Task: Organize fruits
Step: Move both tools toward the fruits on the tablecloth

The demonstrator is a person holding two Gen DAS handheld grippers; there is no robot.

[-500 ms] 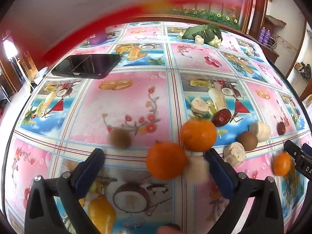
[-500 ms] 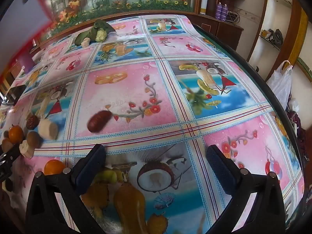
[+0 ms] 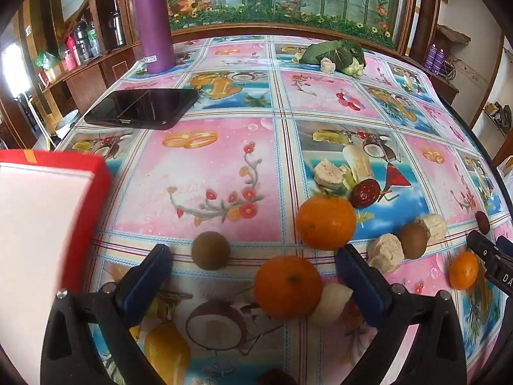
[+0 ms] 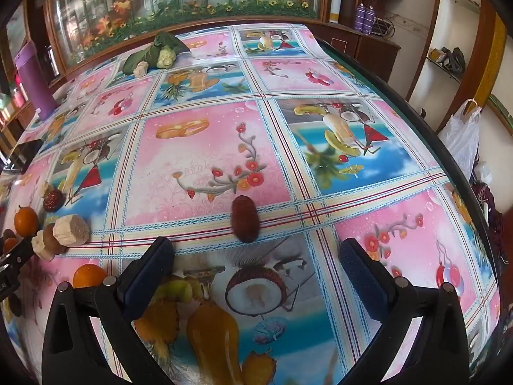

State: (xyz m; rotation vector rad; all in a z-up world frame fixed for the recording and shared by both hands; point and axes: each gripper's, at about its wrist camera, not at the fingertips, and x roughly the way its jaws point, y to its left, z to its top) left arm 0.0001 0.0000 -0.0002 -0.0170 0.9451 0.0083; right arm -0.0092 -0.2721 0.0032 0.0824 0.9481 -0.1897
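Note:
In the left wrist view my left gripper is open and empty, low over the table. An orange lies between its fingers, near the right one, with a pale chunk touching it. A second orange and a brown kiwi lie just beyond the fingertips. A red date, another kiwi, beige chunks and a small orange lie to the right. In the right wrist view my right gripper is open and empty, with a dark red date just ahead of its fingertips.
A red-edged white box fills the left of the left wrist view. A black phone, a purple flask and leafy vegetables lie farther back. The table's right edge drops off beside a plastic bag.
The red-edged box has dropped from across the top of the left view to the left side. The brown kiwi has come to rest. The date has moved right, now between the right gripper's fingers.

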